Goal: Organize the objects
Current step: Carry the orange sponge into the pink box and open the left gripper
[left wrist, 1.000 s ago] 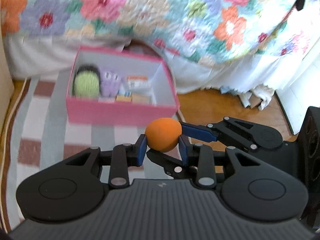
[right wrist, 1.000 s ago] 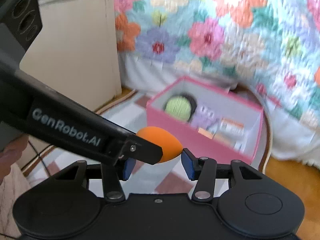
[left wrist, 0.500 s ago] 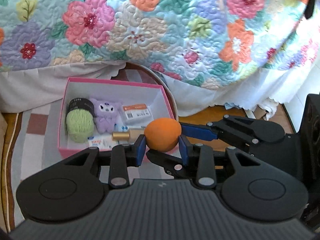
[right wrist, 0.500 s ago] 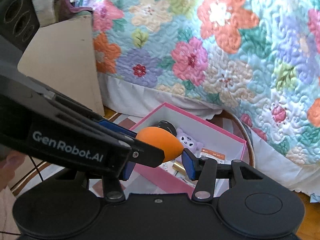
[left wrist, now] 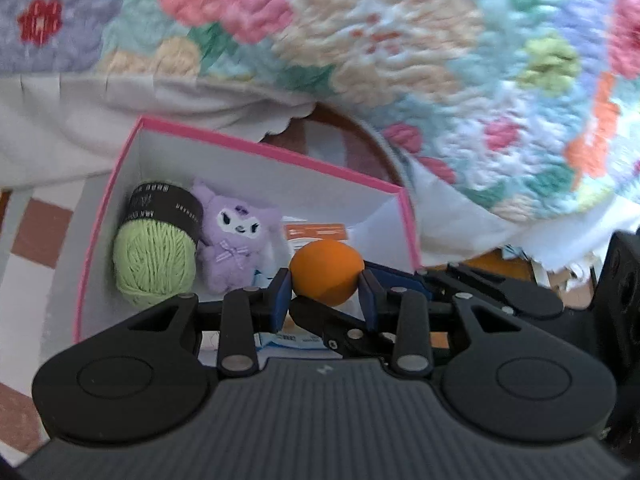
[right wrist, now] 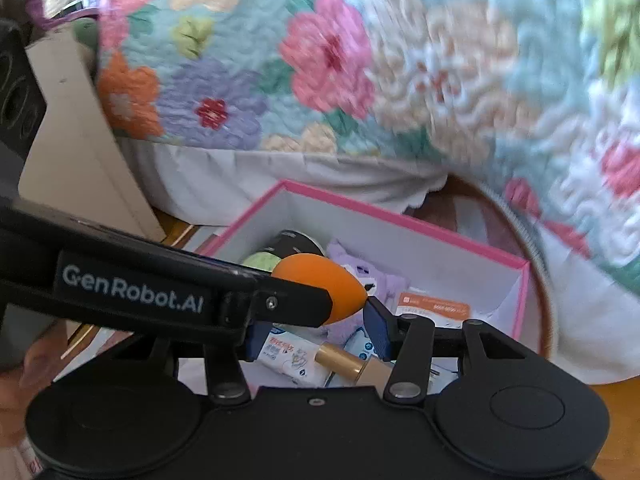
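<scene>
My left gripper (left wrist: 325,295) is shut on an orange egg-shaped sponge (left wrist: 326,272) and holds it over the open pink box (left wrist: 256,147). The sponge also shows in the right wrist view (right wrist: 320,290), above the box (right wrist: 404,222). My right gripper (right wrist: 316,334) is open and empty, just under the left gripper's finger, with its fingers over the box. In the box lie a green yarn ball (left wrist: 154,260), a purple plush toy (left wrist: 236,240), an orange-and-white packet (left wrist: 316,234), a gold tube (right wrist: 348,364) and small white packets (right wrist: 288,354).
A floral quilt (left wrist: 400,40) with a white skirt hangs over the bed right behind the box. The box stands on a checked rug (left wrist: 36,232). A beige board (right wrist: 80,152) leans at the left. Wooden floor (left wrist: 500,260) shows at the right.
Both grippers have moved forward and lower, over the box, which now looks larger and closer. The left gripper still holds the orange sponge; the right stays open.
</scene>
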`<state>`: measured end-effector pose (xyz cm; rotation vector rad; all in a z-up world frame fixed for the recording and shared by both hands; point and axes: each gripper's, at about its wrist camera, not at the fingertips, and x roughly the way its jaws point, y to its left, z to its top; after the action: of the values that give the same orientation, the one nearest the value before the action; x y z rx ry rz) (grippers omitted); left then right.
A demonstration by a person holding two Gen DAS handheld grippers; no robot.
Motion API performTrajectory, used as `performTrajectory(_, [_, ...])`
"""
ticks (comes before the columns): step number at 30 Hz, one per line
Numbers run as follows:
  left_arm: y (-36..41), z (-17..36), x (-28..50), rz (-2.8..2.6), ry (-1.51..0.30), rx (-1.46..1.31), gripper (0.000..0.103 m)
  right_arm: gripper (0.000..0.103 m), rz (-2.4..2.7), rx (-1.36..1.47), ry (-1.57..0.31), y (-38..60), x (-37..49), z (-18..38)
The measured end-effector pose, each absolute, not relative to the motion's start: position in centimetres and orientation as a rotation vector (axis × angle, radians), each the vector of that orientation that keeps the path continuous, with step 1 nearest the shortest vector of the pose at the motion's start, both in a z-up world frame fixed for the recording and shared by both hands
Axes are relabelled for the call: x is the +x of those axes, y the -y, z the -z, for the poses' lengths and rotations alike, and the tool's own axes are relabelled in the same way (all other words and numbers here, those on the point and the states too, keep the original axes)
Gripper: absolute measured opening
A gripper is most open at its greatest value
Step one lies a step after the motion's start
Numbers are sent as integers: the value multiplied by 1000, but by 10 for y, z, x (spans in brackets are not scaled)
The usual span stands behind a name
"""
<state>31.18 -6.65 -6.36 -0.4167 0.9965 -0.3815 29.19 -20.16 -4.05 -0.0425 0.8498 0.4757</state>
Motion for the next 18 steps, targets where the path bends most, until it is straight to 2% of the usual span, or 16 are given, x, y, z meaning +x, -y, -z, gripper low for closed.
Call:
performTrajectory(12, [73,133,350,337,-1073,-476,35,56,-438,11,-987,206,339,105])
performTrajectory(15, [72,140,350,292,-1084,-488,35,62,-418,16,-999,209,341,110])
performTrajectory(18, [73,140,347,286,-1080,-461,36,62,-413,32,-989,213,337,112])
